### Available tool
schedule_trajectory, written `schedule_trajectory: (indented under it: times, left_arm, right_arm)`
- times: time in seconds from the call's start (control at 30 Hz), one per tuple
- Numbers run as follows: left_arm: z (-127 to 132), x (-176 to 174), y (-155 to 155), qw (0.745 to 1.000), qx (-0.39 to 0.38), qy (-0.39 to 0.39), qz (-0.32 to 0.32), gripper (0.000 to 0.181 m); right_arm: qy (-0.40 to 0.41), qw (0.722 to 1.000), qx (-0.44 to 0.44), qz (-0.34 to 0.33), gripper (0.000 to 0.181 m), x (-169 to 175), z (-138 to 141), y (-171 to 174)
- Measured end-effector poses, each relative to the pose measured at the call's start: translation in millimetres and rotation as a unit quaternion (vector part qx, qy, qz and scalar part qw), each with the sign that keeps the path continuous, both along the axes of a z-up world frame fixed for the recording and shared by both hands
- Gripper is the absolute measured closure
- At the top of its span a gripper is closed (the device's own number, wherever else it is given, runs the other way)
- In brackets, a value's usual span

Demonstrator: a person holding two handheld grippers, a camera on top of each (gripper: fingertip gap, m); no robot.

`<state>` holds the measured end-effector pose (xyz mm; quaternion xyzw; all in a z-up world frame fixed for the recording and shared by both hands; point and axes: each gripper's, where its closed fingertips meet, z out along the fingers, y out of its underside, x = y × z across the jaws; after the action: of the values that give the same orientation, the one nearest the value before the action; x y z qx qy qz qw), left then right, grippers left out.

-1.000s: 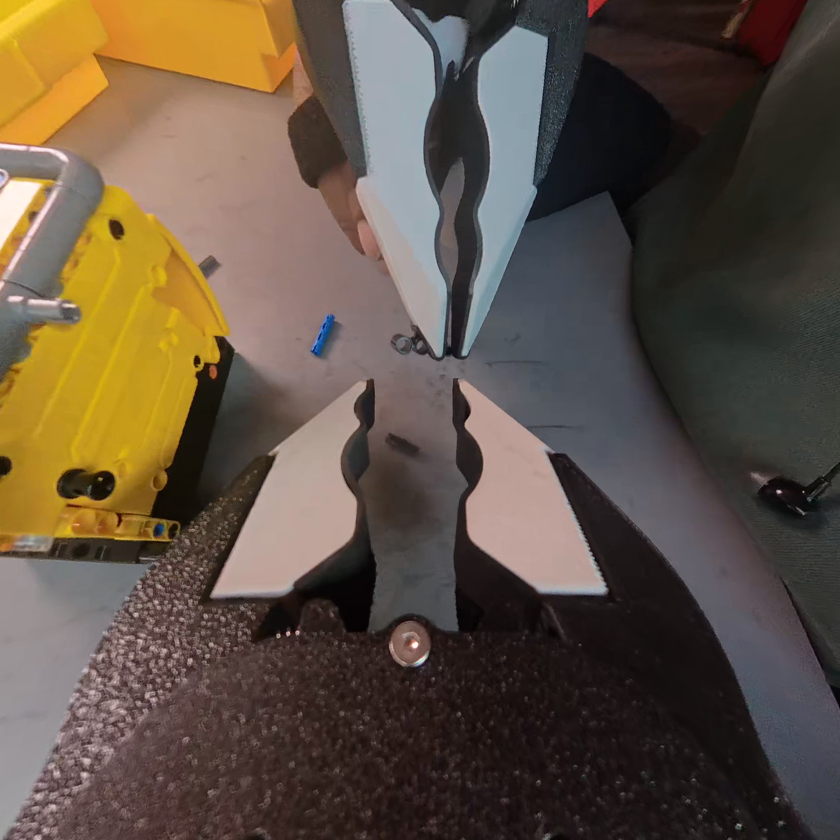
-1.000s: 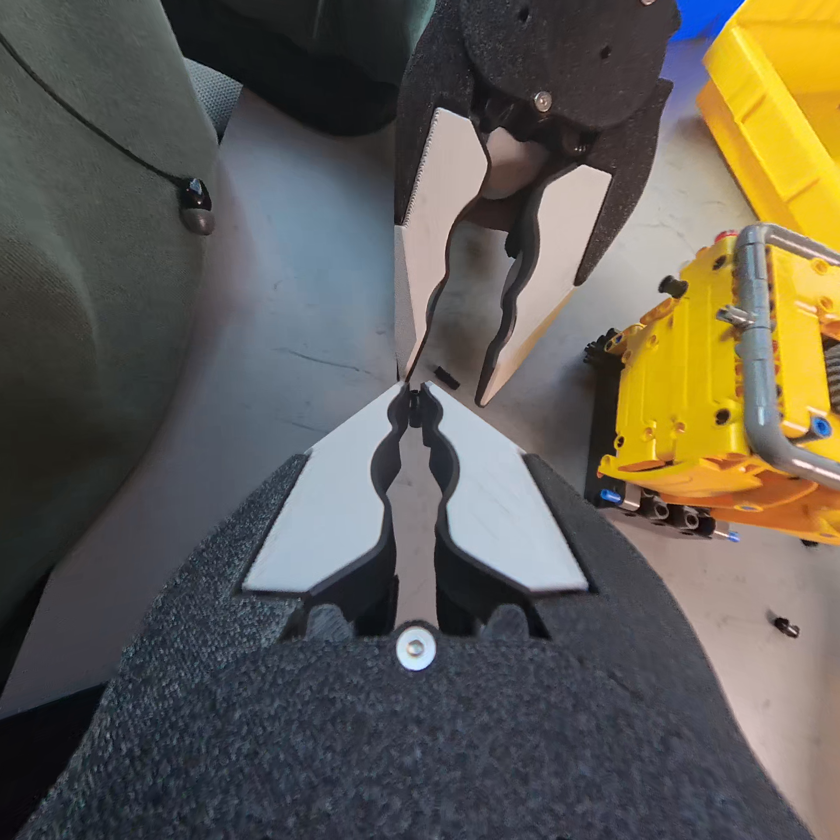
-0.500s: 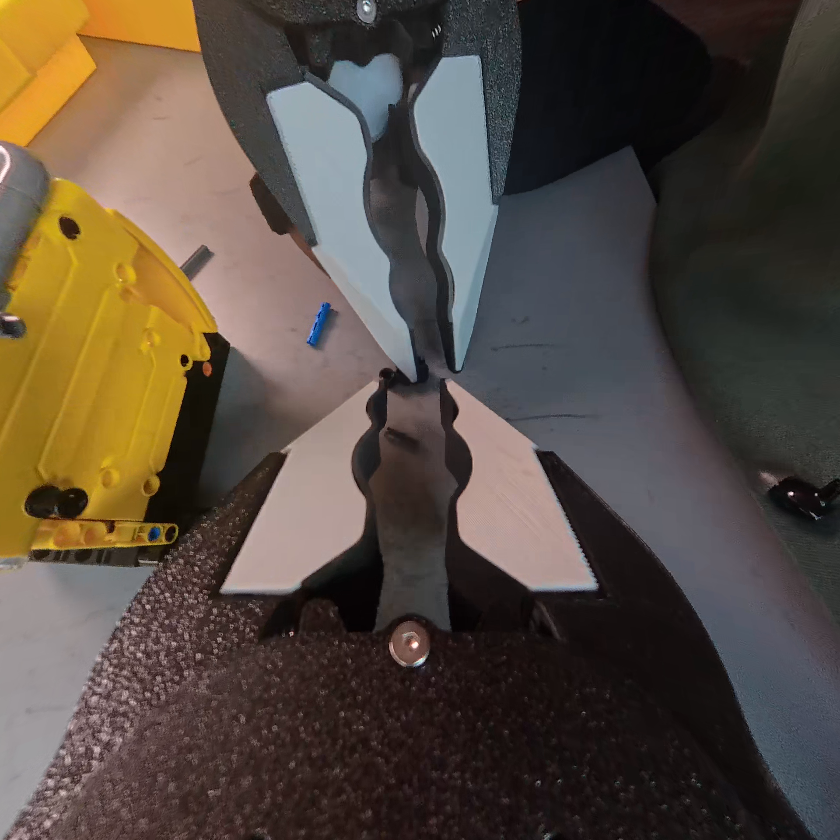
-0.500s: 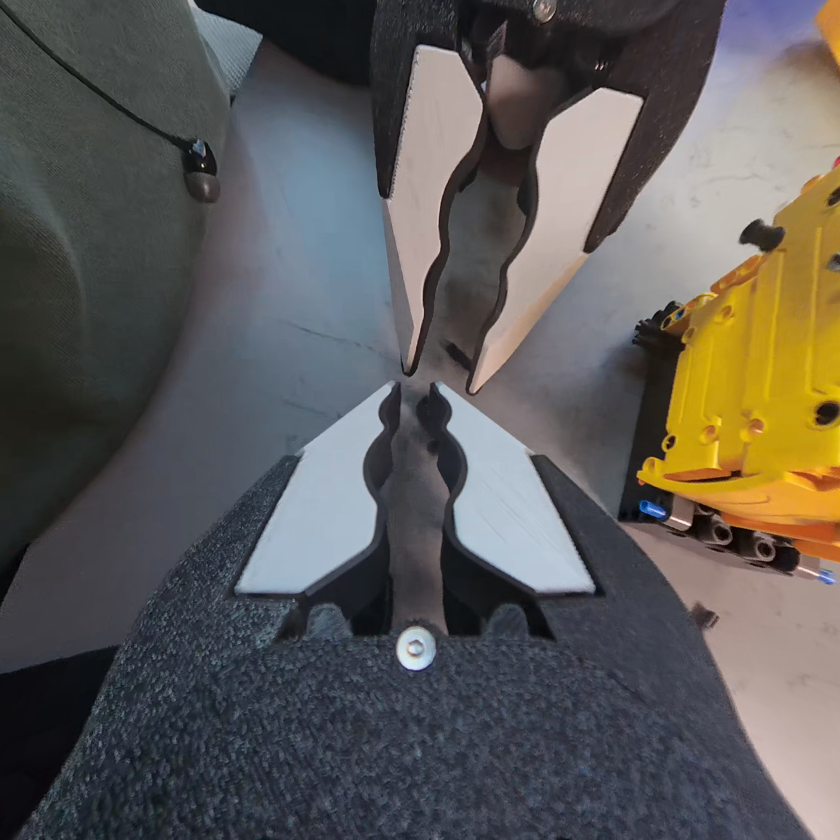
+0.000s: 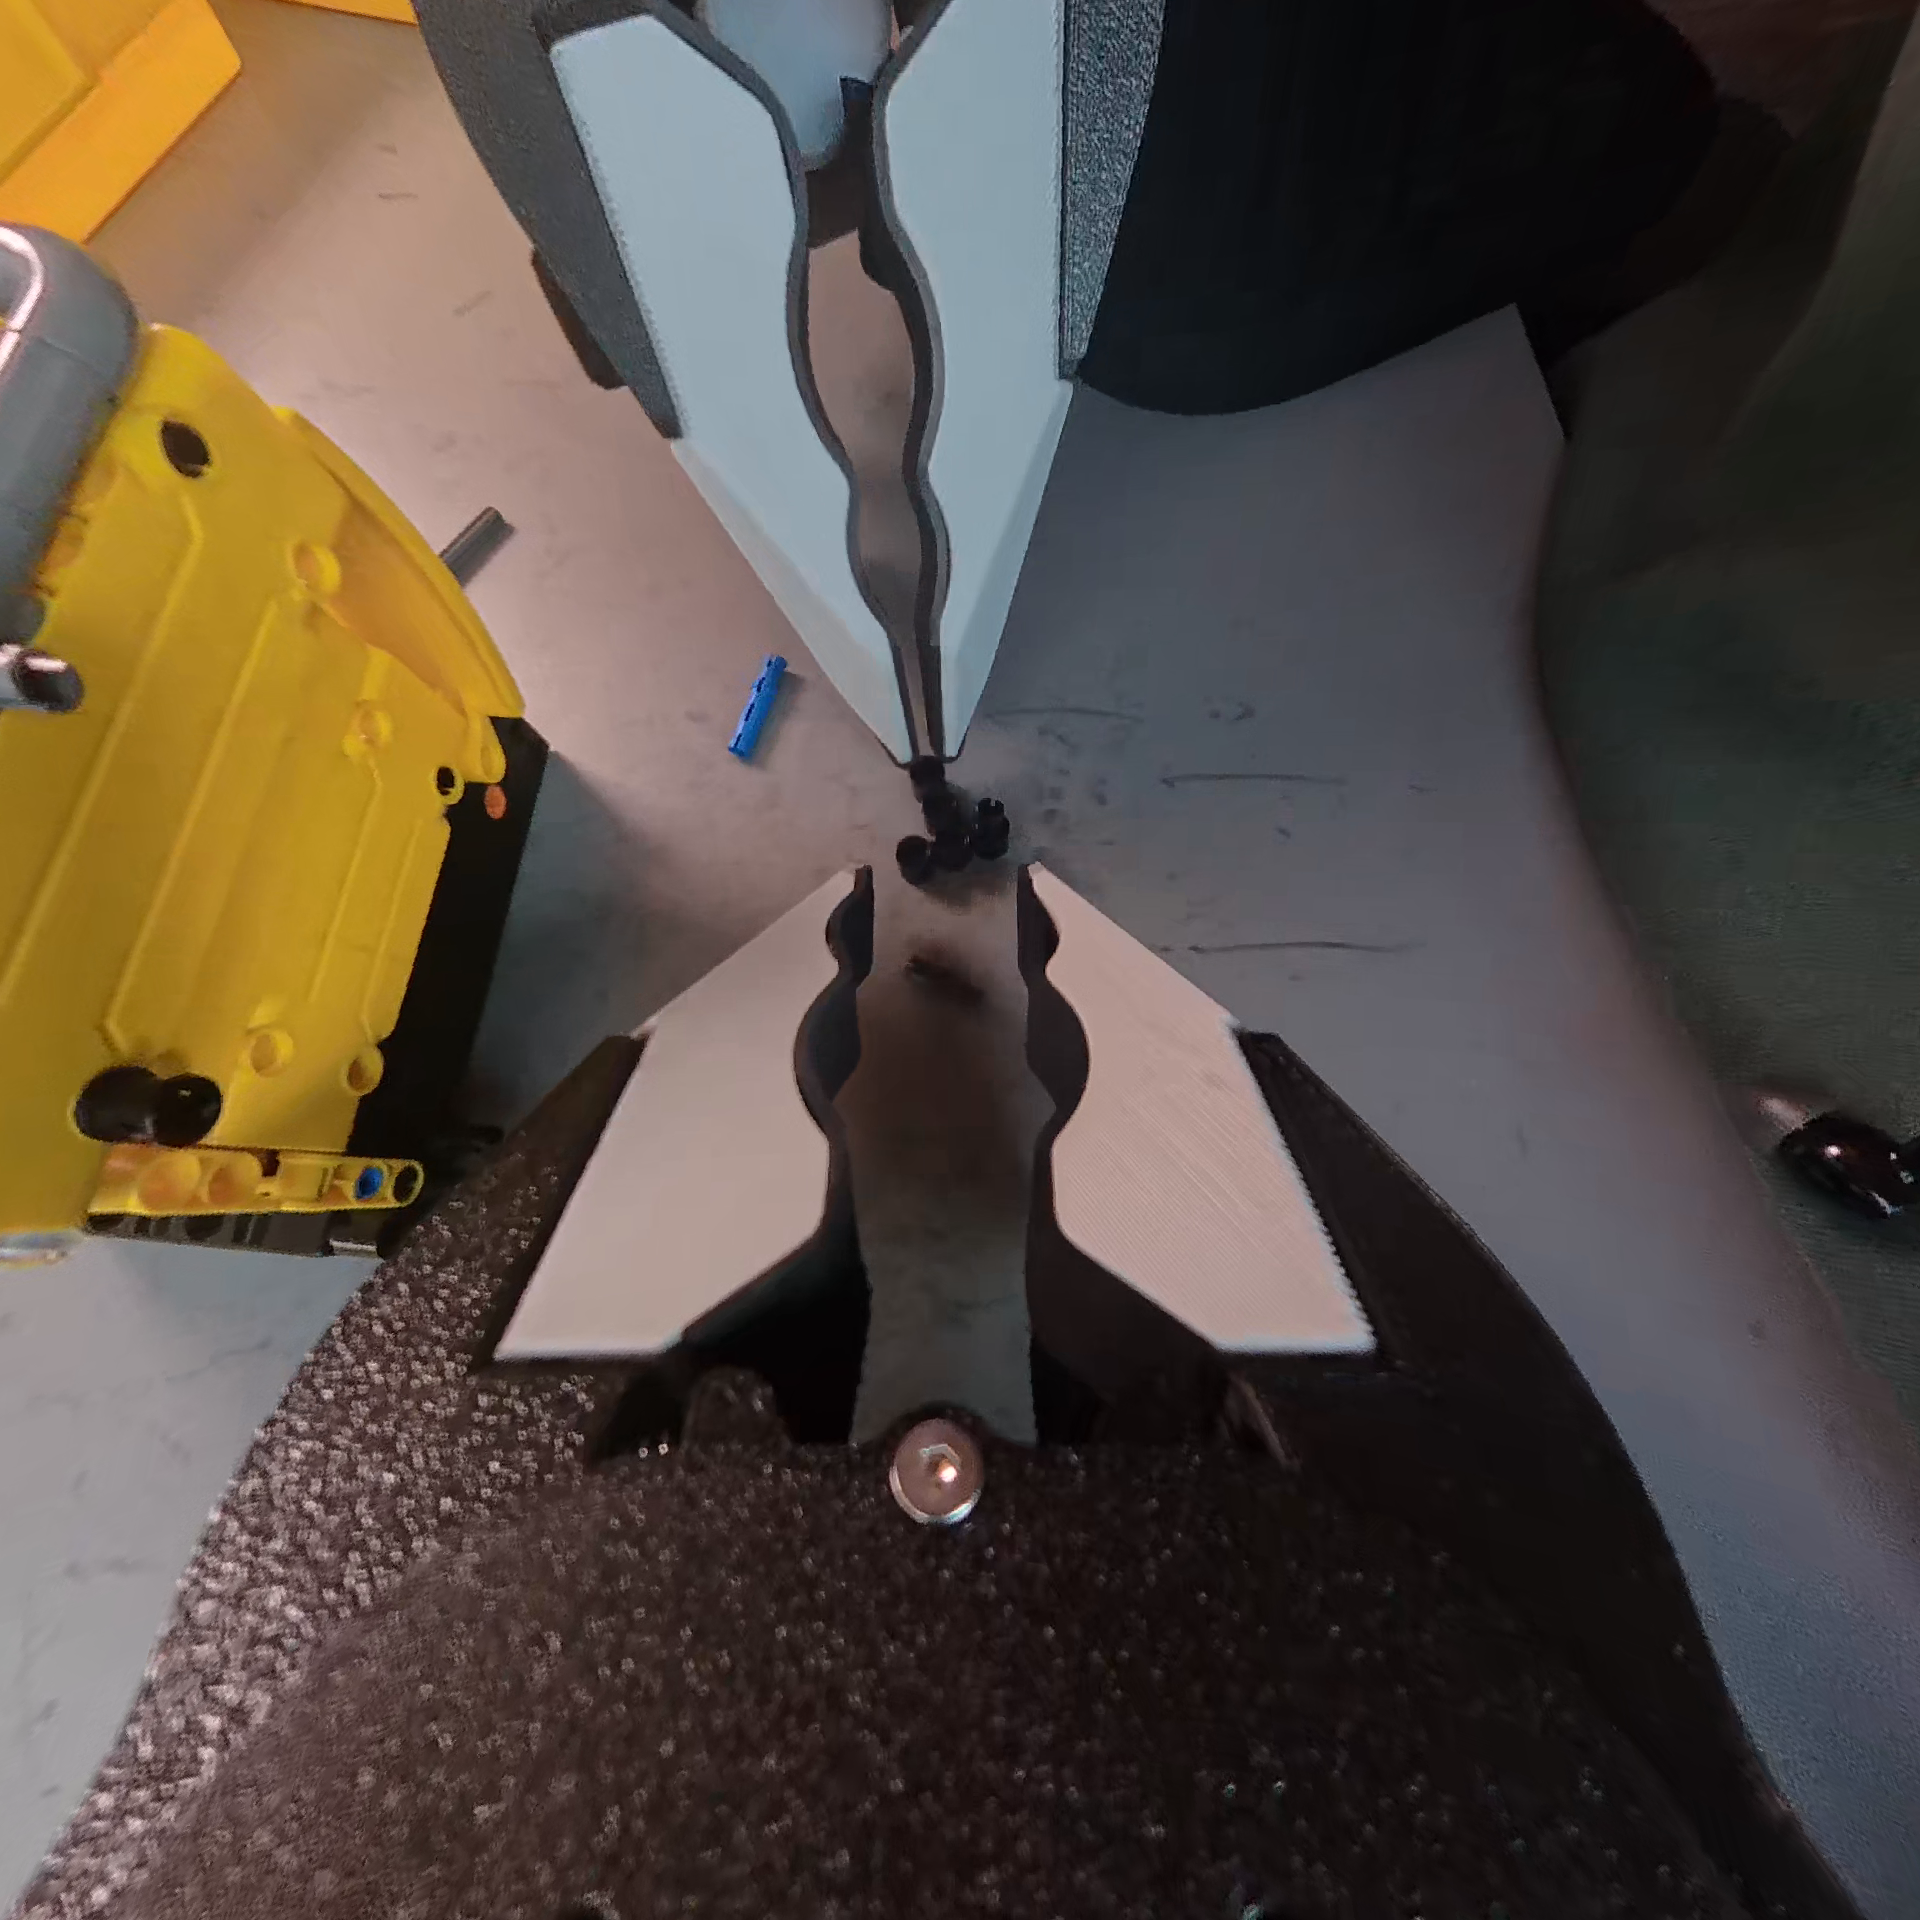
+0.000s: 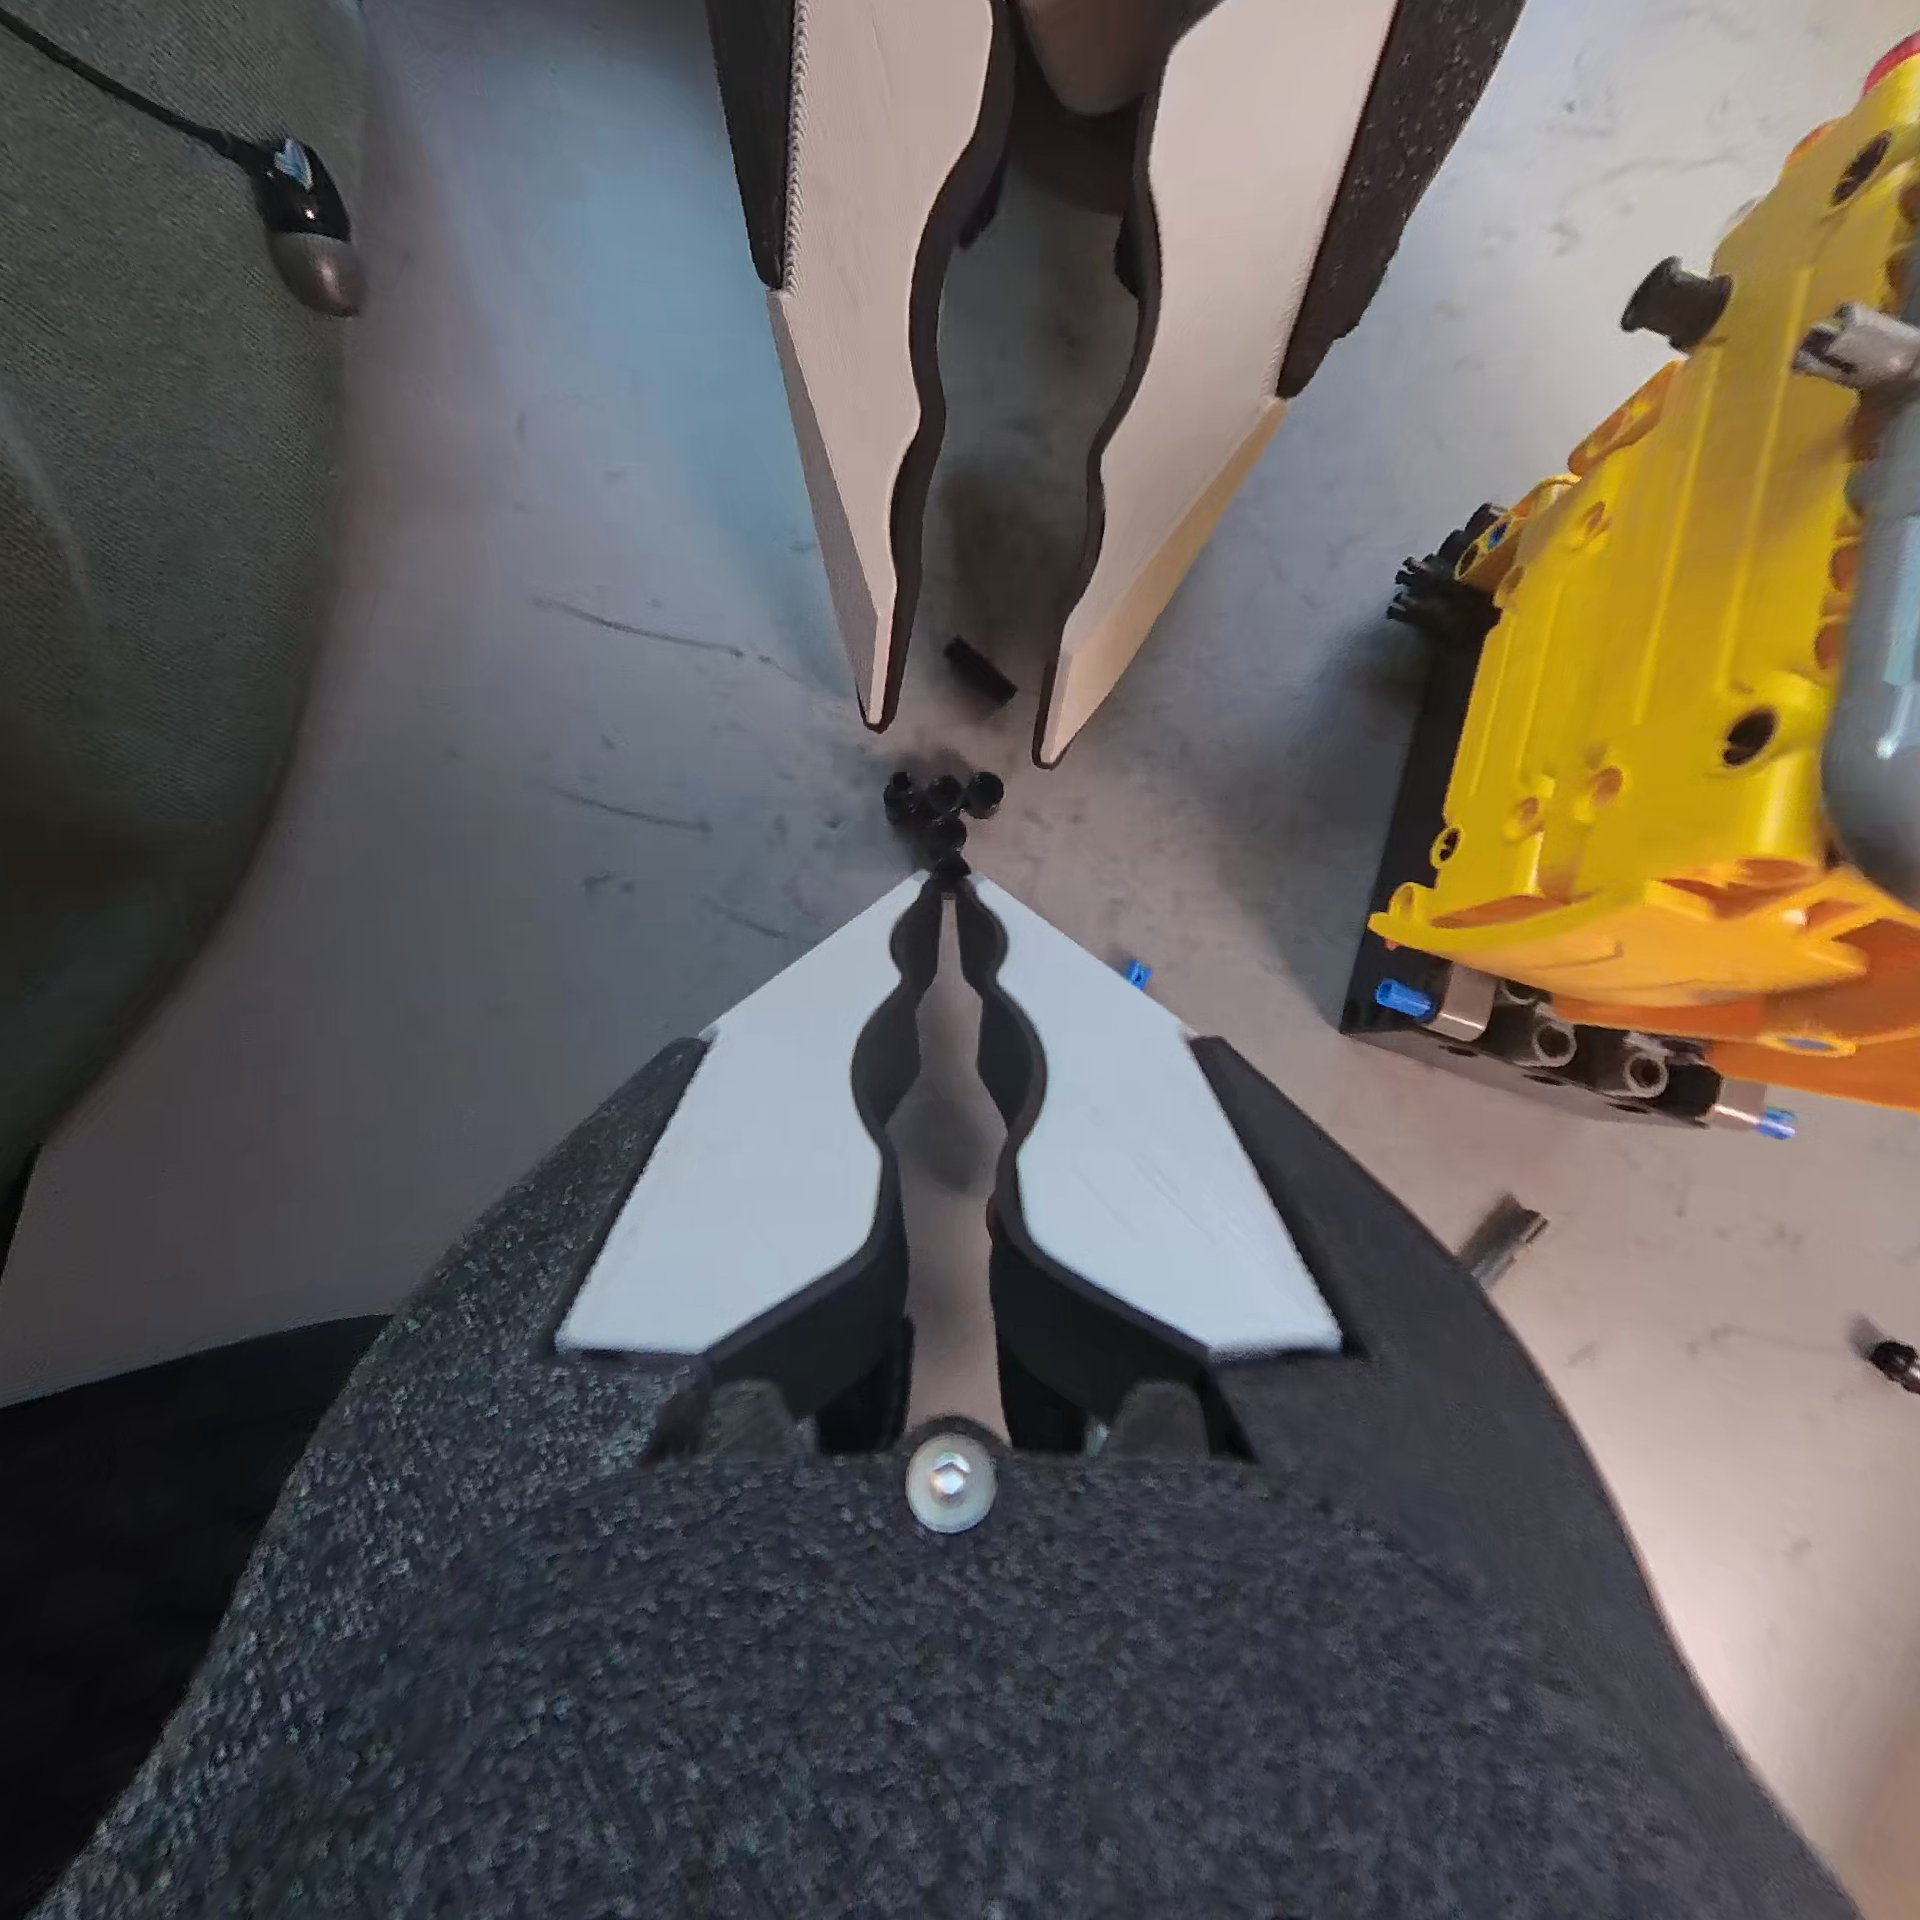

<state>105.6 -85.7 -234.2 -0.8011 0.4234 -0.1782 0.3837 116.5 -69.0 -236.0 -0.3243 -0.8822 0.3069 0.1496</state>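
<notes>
My right gripper (image 6: pixel 943 883) is shut, its tips pinching one end of a small black connector piece (image 6: pixel 940 805) low over the grey table (image 6: pixel 540 831). In the left wrist view, the right gripper (image 5: pixel 927 756) comes down from the top with the black piece (image 5: pixel 951 826) hanging at its tips. My left gripper (image 5: pixel 943 873) is open and empty, its tips just short of the piece. A short black pin (image 5: pixel 940 977) lies on the table between the left fingers. In the right wrist view, this pin (image 6: pixel 977 670) lies between the fingers of the left gripper (image 6: pixel 961 740).
A yellow toy brick model (image 5: pixel 239 790) with a grey handle stands to the left; it also shows in the right wrist view (image 6: pixel 1642 644). A blue pin (image 5: pixel 756 704), a grey axle (image 6: pixel 1501 1236) and a black pin (image 6: pixel 1896 1361) lie loose. A green garment with a cord toggle (image 6: pixel 312 218) borders the table. Yellow bins (image 5: pixel 94 94) stand behind. Only a small space, under 4 cm, lies between the two pairs of fingers.
Both grippers have drawn closer, tip to tip. The right jaws, slightly apart half a second ago, are shut on the black piece, which now shows clearly between the two grippers.
</notes>
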Motion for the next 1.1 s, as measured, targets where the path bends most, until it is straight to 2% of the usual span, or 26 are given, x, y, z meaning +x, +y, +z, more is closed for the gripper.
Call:
schedule_trajectory:
  times: [0.13, 0.27, 0.43, 0.57, 0.7, 0.87, 1.0, 1.1]
  left_arm:
    - [1.6, -0.6, -1.0, 1.000, 0.002, -0.005, 0.003, 0.155]
    - [2.7, -5.0, -1.5, 1.000, 0.002, -0.008, 0.011, 0.156]
    - [1.1, -9.2, 3.5, 1.000, 0.000, -0.004, 0.026, 0.158]
    - [6.2, -16.2, 11.7, 0.998, 0.010, -0.016, 0.058, 0.159]
    - [19.0, -18.7, 16.3, 0.995, 0.025, -0.053, 0.079, 0.158]
    - [21.6, -8.0, 12.8, 0.997, 0.040, -0.042, 0.055, 0.161]
    - [18.4, -1.8, 6.7, 0.998, 0.042, -0.026, 0.036, 0.175]
    - [19.9, -1.6, 4.6, 0.998, 0.044, -0.024, 0.032, 0.178]
  right_arm:
    - [-0.002, 1.000, 0.007, 0.008, 0.164, -3.8, 4.7, 6.4]
    - [0.003, 0.999, 0.032, -0.036, 0.165, -5.4, 11.3, 33.6]
    - [-0.020, 0.996, 0.038, -0.077, 0.170, -4.8, -3.9, 44.0]
    - [-0.033, 0.996, 0.024, -0.074, 0.177, -4.9, -6.7, 39.4]
    - [-0.005, 0.998, 0.008, -0.056, 0.177, -6.8, 5.2, 28.0]
    - [0.012, 1.000, 0.005, -0.018, 0.177, -10.7, 17.9, 2.8]
    - [0.018, 1.000, 0.011, 0.000, 0.177, -14.9, 22.7, -8.7]
    - [0.020, 1.000, 0.014, 0.005, 0.177, -16.7, 26.3, -11.1]
